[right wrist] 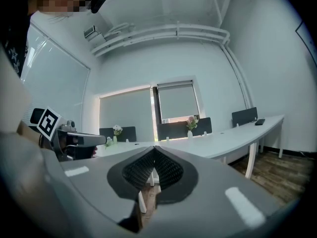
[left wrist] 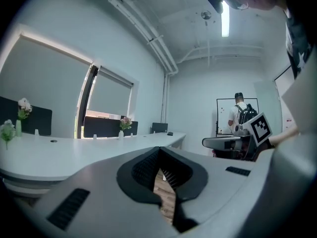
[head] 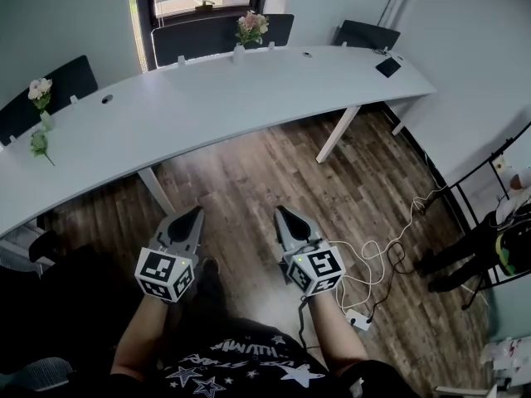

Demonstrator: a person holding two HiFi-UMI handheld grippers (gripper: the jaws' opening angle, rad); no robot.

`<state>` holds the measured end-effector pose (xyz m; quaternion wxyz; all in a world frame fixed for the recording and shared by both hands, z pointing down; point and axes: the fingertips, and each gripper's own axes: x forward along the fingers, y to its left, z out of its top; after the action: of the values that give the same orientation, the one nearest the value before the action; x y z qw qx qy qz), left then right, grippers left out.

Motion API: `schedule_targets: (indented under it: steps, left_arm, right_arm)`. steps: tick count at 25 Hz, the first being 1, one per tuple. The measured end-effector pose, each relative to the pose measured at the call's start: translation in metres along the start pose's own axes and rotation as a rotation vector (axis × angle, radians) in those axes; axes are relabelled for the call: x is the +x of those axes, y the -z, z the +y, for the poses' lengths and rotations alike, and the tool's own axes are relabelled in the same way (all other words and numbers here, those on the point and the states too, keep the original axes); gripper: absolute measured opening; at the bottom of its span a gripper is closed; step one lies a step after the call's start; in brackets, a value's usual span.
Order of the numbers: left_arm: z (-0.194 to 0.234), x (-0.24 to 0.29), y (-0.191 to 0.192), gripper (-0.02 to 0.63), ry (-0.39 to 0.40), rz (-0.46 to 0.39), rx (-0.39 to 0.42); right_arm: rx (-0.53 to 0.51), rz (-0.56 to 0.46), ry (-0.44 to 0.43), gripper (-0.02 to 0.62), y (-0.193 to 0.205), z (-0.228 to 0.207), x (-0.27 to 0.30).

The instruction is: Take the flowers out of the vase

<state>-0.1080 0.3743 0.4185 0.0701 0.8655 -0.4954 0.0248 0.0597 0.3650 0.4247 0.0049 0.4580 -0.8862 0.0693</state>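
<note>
Seemingly unstarted: flowers (head: 251,27) stand in vase (head: 240,54) at far edge of desk (head: 249,98). Left gripper (head: 197,214) and right gripper (head: 280,214) hover short of desk, both jaws closed, empty.

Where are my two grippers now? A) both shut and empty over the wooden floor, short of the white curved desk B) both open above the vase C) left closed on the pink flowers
A: the left gripper and right gripper hang shut, nothing between their jaws, over the wooden floor; the pink flowers stand far off on the white curved desk.
</note>
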Motion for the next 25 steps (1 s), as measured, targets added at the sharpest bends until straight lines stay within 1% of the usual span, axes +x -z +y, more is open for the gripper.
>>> schedule_targets:
  steps: [6,10,16,25]
  left_arm:
    - [0.041,0.055,-0.013,0.009,0.023,-0.023,-0.013]
    - [0.074,0.095,-0.02,0.009,0.048,-0.025,-0.018]
    - [0.121,0.142,-0.028,0.009,0.073,-0.02,-0.05]
    - [0.189,0.202,-0.042,0.009,0.103,-0.009,-0.054]
  right_arm:
    - [0.016,-0.001,0.036,0.003,-0.012,-0.04,0.05]
    - [0.039,-0.002,0.076,0.003,-0.015,-0.062,0.092]
    - [0.051,0.005,0.106,0.003,-0.025,-0.087,0.15]
    - [0.071,0.0,0.135,0.003,-0.044,-0.118,0.237]
